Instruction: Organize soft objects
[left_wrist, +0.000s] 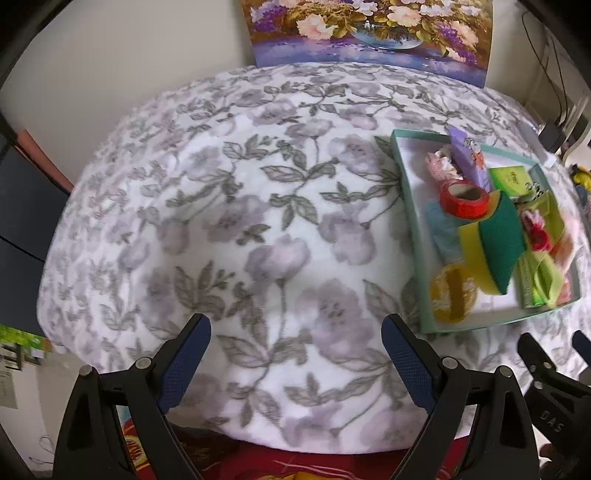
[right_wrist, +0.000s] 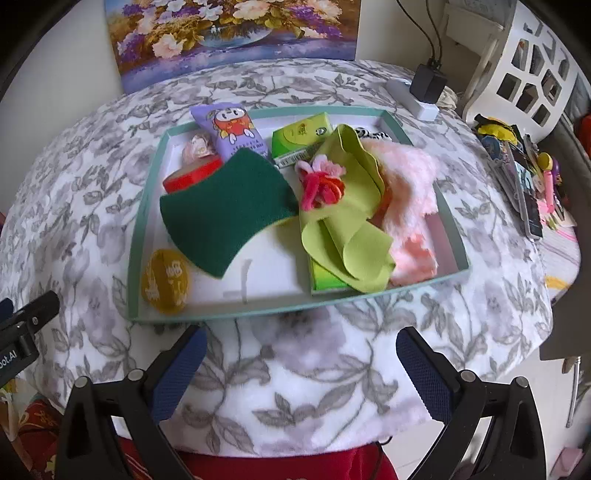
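Note:
A teal-rimmed tray (right_wrist: 140, 236) (left_wrist: 406, 192) lies on the flowered blanket and holds the soft things. In it are a green and yellow sponge (right_wrist: 225, 214) (left_wrist: 498, 240), a lime felt cloth (right_wrist: 351, 229), a pink fluffy cloth (right_wrist: 410, 184), a pink-red hair tie bundle (right_wrist: 321, 184), a yellow round pad (right_wrist: 166, 280) (left_wrist: 452, 291), a red tape roll (left_wrist: 463, 199) and a purple tissue pack (right_wrist: 232, 125). My right gripper (right_wrist: 301, 354) hangs open just in front of the tray's near rim. My left gripper (left_wrist: 295, 343) is open over bare blanket, left of the tray.
A flower painting (right_wrist: 229, 37) leans on the wall behind the table. A white power strip with a black adapter (right_wrist: 424, 88) lies at the back right. Small toys and cards (right_wrist: 524, 177) crowd the right edge. A white lattice basket (right_wrist: 524, 74) stands beyond.

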